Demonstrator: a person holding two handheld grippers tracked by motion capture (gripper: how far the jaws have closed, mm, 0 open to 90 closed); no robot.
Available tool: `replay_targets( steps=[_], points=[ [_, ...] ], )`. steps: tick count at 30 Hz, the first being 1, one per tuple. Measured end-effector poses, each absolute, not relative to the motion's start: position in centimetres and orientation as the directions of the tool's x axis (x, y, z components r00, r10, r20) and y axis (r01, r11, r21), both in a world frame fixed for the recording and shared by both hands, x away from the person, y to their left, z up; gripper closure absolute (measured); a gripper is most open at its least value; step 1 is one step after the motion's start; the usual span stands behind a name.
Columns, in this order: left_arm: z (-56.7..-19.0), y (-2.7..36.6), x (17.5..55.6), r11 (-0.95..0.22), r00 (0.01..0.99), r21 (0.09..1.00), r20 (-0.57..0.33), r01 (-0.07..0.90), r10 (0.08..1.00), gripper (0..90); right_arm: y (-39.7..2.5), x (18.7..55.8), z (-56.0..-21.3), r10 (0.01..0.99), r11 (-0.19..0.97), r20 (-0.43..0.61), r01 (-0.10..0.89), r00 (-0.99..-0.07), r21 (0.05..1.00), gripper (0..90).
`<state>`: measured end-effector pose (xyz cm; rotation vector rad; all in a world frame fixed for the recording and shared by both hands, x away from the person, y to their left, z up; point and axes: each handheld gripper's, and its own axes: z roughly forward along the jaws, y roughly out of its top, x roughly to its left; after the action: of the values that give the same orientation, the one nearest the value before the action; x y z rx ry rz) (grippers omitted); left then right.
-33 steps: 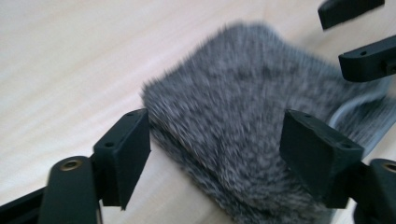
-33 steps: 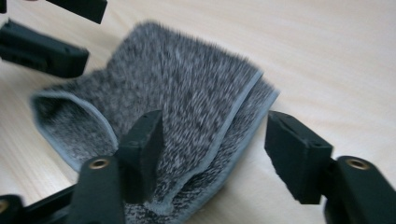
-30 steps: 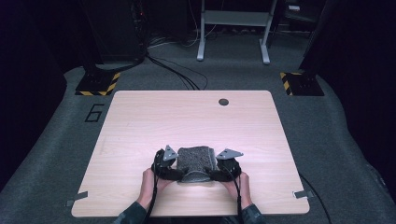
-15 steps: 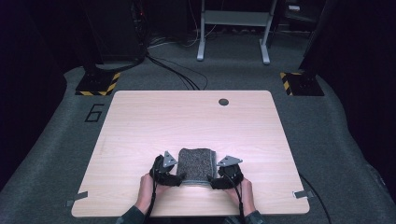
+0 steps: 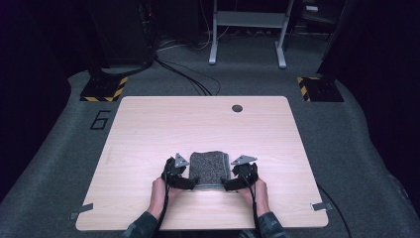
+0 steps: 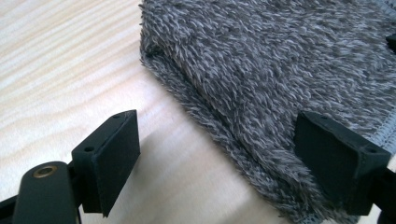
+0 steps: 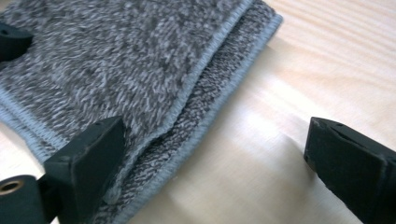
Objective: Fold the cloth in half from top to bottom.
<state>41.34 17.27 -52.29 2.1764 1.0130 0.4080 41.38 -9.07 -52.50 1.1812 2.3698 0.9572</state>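
Claws number two, left claw (image 5: 190, 182) and right claw (image 5: 227, 184), both agape, flanking one folded towel (image 5: 209, 168).

Looking like a lab: hazard-striped stand bases (image 5: 103, 88) sitting at 11 and 1 o'clock, cables (image 5: 184, 74) trailing across grey carpet (image 5: 59, 148).

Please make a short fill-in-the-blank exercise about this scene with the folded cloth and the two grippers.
1. The folded grey towel lies on a wooden ____.
2. The jaws of the left gripper stand ____, one on each side of the towel's edge.
3. The stitched hem shows in the ____ gripper view, beside the right gripper.

Missing words: table; open; right
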Motion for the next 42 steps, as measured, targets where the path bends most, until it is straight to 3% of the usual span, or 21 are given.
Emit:
replay_targets(
  steps=[9, 15, 29, 42],
  points=[
    [-51.9, 17.3, 41.7, -0.454, 0.642, 0.698, -0.010, 0.554, 0.767, 12.7, -9.0, 42.0, -52.4, 0.801, 0.427, 0.021, 0.595, -0.599, 0.681, 4.6],
    [-50.0, 19.5, 40.2, -0.381, 0.612, 0.756, -0.032, 0.532, 0.791, 7.2, -10.8, 40.8, -51.1, 0.796, 0.377, 0.059, 0.570, -0.602, 0.730, 6.5],
    [-51.7, 28.7, 37.1, -0.327, 0.428, 0.723, 0.048, 0.608, 0.902, 4.2, -22.3, 36.7, -51.9, 0.920, 0.280, -0.014, 0.633, -0.391, 0.722, 9.6],
    [-53.2, 30.2, 36.8, -0.269, 0.383, 0.724, 0.008, 0.635, 0.924, 0.3, -24.6, 36.4, -52.9, 0.938, 0.238, -0.002, 0.641, -0.346, 0.730, 6.5]
  ],
)
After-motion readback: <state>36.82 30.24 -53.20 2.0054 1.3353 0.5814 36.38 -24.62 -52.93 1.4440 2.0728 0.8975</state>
